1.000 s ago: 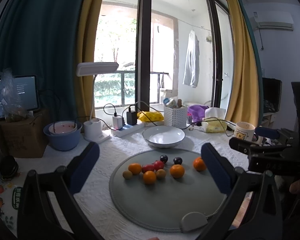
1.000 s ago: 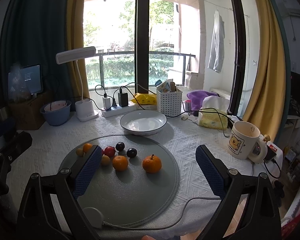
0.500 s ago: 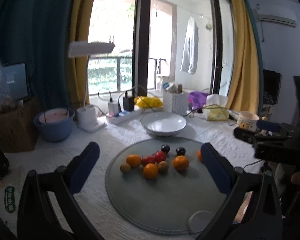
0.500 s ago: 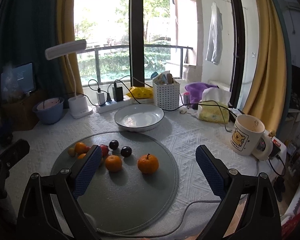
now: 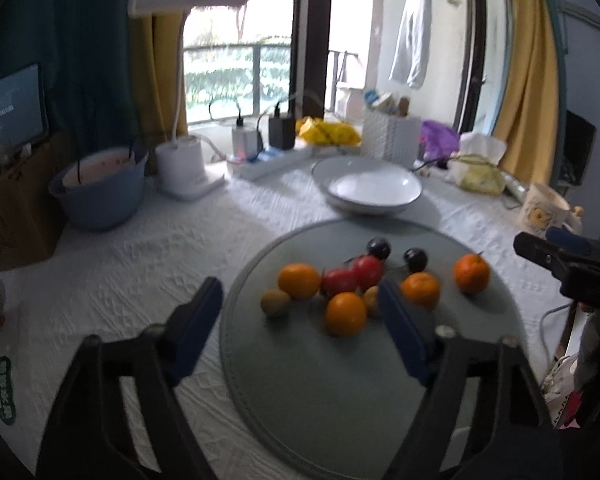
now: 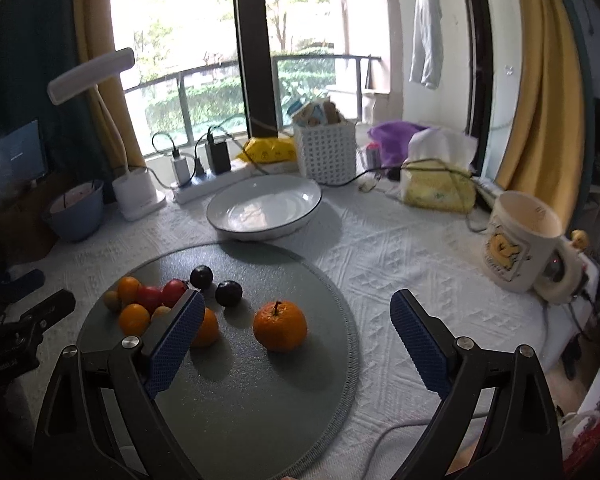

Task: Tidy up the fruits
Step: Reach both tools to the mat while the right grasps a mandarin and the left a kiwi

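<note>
Several fruits lie on a round grey mat (image 5: 340, 392) (image 6: 252, 400): oranges (image 5: 299, 280) (image 6: 279, 325), red tomatoes (image 5: 367, 271) (image 6: 148, 295), dark plums (image 5: 379, 247) (image 6: 228, 293) and small brown fruits (image 5: 275, 302). An empty white bowl (image 5: 374, 190) (image 6: 265, 207) stands behind the mat. My left gripper (image 5: 300, 312) is open, low over the mat's left front, near the fruit cluster. My right gripper (image 6: 296, 320) is open, with the rightmost orange between its fingers' line of sight. The right gripper shows at the left view's right edge (image 5: 568, 256).
A blue basin (image 5: 98, 192), white desk lamp (image 5: 180, 168), power strip (image 5: 268, 160), white basket (image 6: 324, 152), tissue pack (image 6: 436, 184) and a cartoon mug (image 6: 520, 240) stand around the white tablecloth. A cable (image 6: 384, 440) lies at the front edge.
Both grippers have moved forward and down toward the fruits on the mat. The left gripper has shifted left. The fruits have not moved.
</note>
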A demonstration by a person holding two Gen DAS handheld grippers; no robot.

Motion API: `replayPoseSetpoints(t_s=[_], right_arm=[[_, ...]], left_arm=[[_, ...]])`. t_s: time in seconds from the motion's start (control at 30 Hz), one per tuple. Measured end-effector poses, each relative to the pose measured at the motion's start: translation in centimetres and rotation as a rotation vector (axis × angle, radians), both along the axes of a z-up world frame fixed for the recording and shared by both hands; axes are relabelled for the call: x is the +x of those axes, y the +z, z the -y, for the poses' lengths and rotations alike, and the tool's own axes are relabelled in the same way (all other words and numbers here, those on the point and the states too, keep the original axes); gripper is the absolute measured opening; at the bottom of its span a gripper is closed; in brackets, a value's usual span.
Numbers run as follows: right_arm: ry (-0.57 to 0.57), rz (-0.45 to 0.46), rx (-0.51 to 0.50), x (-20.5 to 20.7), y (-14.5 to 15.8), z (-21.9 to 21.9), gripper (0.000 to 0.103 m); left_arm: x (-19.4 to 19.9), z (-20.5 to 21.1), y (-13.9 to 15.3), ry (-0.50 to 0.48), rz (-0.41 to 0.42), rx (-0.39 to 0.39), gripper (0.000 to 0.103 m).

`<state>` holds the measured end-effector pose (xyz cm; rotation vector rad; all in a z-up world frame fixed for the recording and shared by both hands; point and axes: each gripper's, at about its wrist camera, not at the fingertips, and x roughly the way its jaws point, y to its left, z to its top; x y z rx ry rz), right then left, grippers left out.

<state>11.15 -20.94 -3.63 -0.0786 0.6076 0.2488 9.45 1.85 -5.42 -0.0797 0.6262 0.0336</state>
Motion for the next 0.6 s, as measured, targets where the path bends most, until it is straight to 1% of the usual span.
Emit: replayPoseSetpoints(t_s=[0.03,0.1,0.17,0.2,0.23,0.27,0.37,0.5,0.6], right_arm=[[0.01,-0.016,-0.005,0.4,-0.3,-0.2,0.086],[0.036,-0.043,-0.014,1.1,-1.0,-0.6,0.08],[0.058,-0.069,-0.028,1.9,-1.8,-1.0,0.078],[0.073,-0.085,-0.039,2.3,-2.2,-1.2,0.074],[0.08,-0.095,-0.047,2.6,-2.4,-1.3,0.068],[0.085,-0.102,-0.057,2.8,-2.7,-1.5,0.067],[0.1,-0.133,-0.067,3.7,-3.5,-1.4,0.066],[0.119,-0.187,-0.042,4.6,-4.5,-1.2,0.066],[0.12,-0.204,-0.034,4.9,-4.9,-1.2,0.066]], left_arm=[[0.4,-0.2,-0.4,0.01,-0.023,-0.006,0.069],[1.4,-0.6,-1.4,0.032,-0.068,-0.026,0.061],[2.2,-1.0,-2.2,0.05,-0.103,-0.032,0.057],[2.6,-1.3,-2.6,0.063,-0.121,-0.038,0.056],[2.9,-1.4,-2.8,0.069,-0.129,-0.041,0.055],[3.2,-1.6,-3.1,0.076,-0.139,-0.044,0.054],[4.4,-1.9,-4.2,0.088,-0.185,-0.049,0.047],[5.3,-2.1,-5.0,0.084,-0.225,-0.057,0.045],[5.9,-1.9,-5.2,0.067,-0.24,-0.057,0.041]])
